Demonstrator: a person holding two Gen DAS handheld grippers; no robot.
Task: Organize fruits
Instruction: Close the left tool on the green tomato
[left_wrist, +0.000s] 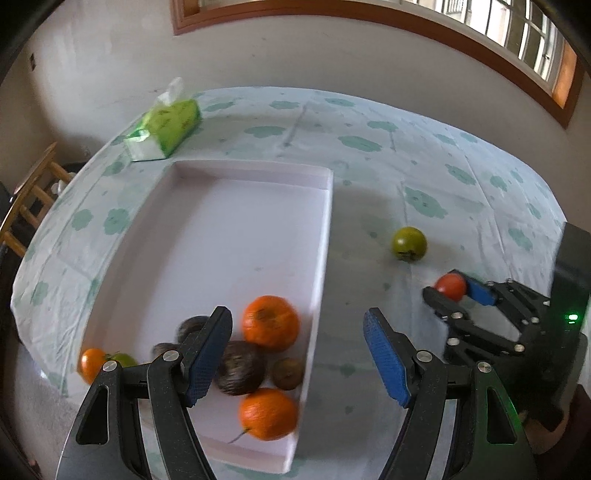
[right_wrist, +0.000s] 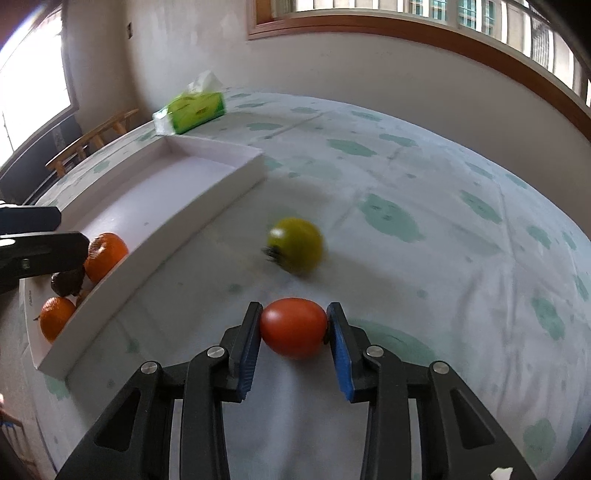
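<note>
A white tray (left_wrist: 236, 229) lies on the table and holds two oranges (left_wrist: 270, 322), dark brown fruits (left_wrist: 240, 373) and a small brown fruit (left_wrist: 288, 373) at its near end. My left gripper (left_wrist: 297, 354) is open and empty above the tray's near right edge. My right gripper (right_wrist: 293, 332) is shut on a red tomato (right_wrist: 293, 328) just above the cloth; it also shows in the left wrist view (left_wrist: 450, 287). A green tomato (right_wrist: 295, 243) lies on the cloth beyond it, right of the tray (right_wrist: 192, 206).
A green tissue box (left_wrist: 164, 127) stands beyond the tray's far end. A small orange (left_wrist: 91, 363) and a green fruit (left_wrist: 123, 359) lie left of the tray. A wooden chair (left_wrist: 33, 192) stands off the table's left edge. The wall runs behind the table.
</note>
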